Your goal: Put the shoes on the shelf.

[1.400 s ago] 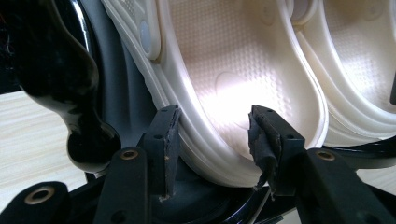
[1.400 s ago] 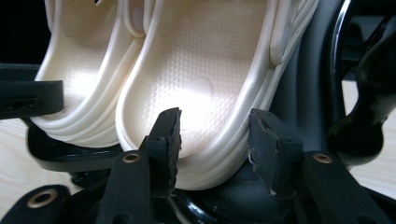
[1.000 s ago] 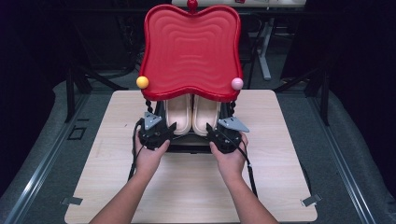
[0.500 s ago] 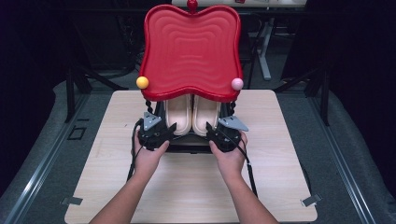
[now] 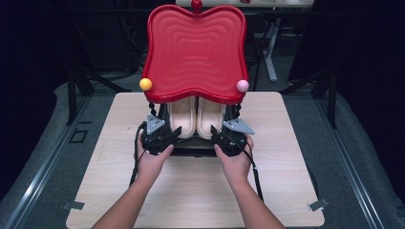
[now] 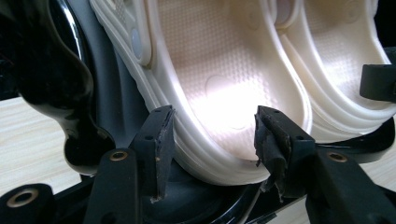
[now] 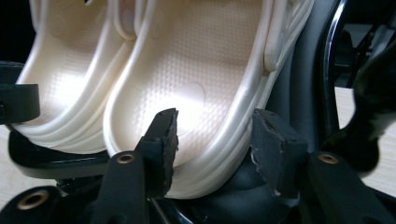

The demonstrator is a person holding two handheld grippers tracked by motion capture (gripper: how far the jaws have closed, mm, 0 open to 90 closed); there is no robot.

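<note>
The cream clogs (image 5: 197, 117) are stood side by side on a black rack (image 5: 191, 149) at the middle of the counter (image 5: 286, 191), under a raised red lid (image 5: 195, 52). The left tongs (image 5: 168, 139) and right tongs (image 5: 217, 139) have just been opened wide, each straddling a clog's heel unclamped.

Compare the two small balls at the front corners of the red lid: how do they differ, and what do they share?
The yellow ball sits at the front left corner of the red lid; the pink ball sits at the front right corner. The yellow ball is deep and bright; the pink ball is pale. Both are round, look about the same size, and sit level with each other at the lid's edge.
</note>
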